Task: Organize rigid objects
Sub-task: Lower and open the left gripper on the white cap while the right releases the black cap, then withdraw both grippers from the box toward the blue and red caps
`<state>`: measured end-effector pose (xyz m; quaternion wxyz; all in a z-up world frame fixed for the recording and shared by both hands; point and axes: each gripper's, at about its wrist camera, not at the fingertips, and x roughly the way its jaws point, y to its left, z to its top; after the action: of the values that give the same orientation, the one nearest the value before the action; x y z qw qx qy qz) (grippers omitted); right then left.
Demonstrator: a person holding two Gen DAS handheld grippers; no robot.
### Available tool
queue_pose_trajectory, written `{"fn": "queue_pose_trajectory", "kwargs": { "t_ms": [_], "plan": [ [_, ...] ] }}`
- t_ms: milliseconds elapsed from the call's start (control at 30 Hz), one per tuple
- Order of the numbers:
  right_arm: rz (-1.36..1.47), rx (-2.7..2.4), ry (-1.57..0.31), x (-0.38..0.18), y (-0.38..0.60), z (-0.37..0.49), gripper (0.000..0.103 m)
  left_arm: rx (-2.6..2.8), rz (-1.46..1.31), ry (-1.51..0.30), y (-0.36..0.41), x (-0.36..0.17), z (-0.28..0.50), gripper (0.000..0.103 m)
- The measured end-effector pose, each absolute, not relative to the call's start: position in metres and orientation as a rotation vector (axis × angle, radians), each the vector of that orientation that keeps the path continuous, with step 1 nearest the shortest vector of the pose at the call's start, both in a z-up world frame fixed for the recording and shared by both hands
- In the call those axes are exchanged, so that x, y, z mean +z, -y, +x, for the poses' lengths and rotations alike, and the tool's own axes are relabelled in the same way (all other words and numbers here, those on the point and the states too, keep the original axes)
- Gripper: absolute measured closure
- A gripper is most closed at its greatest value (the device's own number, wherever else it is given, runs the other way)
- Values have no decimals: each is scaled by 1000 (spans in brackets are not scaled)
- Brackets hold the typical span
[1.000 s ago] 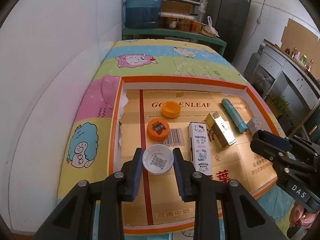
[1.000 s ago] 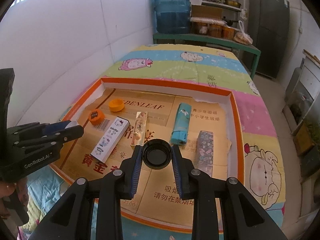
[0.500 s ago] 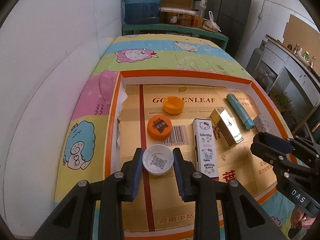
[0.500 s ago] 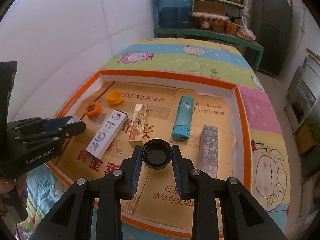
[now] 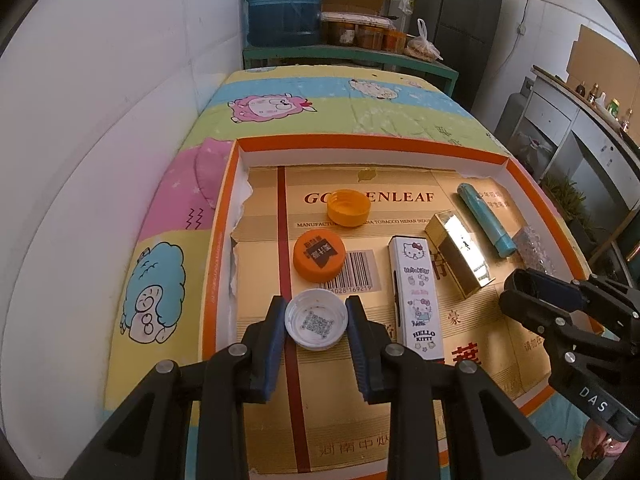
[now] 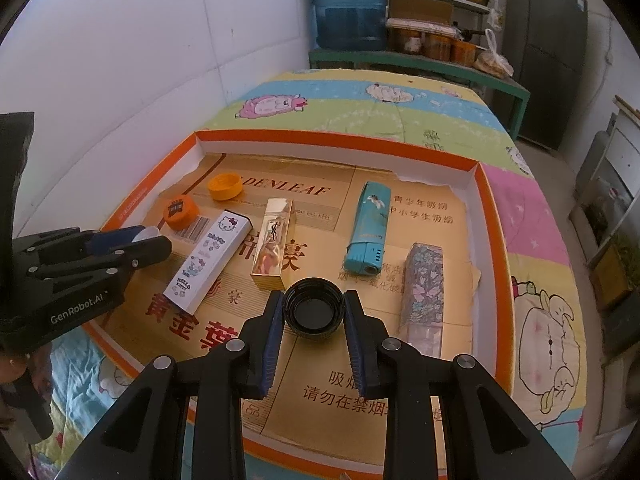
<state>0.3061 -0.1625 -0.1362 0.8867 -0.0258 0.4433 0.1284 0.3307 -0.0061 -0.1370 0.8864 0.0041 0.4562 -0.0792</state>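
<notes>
My left gripper (image 5: 316, 322) is shut on a white bottle cap (image 5: 316, 326), held open side up over the left front of the orange-rimmed tray (image 5: 360, 142). My right gripper (image 6: 314, 314) is shut on a black bottle cap (image 6: 314, 314) over the tray's front middle. In the tray lie two orange caps (image 5: 348, 207) (image 5: 319, 255), a Hello Kitty box (image 5: 418, 294), a gold box (image 5: 460, 254), a teal lighter (image 6: 367, 232) and a floral box (image 6: 424, 292). The right gripper also shows at the right of the left wrist view (image 5: 516, 294).
The tray sits on a bed with a cartoon-print sheet (image 5: 340, 100), against a white wall (image 5: 100, 120) on the left. A green shelf with a blue water jug (image 5: 284, 0) stands at the bed's far end. A cabinet (image 5: 580, 140) stands to the right.
Both grippers have drawn slightly nearer the tray and a little lower, each still holding its cap. The objects in the tray have not moved.
</notes>
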Motion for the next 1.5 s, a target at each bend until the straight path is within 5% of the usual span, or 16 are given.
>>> {"fn": "queue_pose_trajectory", "kwargs": {
  "t_ms": [433, 567, 667, 1500],
  "plan": [
    [-66, 261, -940, -142, 162, 309, 73, -168, 23, -940, 8, -139, 329, 72],
    [-72, 264, -941, -142, 160, 309, 70, -180, 33, -939, 10, -139, 329, 57],
    [-77, 259, -940, -142, 160, 308, 57, -186, 37, -939, 13, -138, 328, 50],
    [-55, 230, -903, -112, 166, 278, 57, -209, 14, -886, 15, -108, 298, 50]
  ]
}}
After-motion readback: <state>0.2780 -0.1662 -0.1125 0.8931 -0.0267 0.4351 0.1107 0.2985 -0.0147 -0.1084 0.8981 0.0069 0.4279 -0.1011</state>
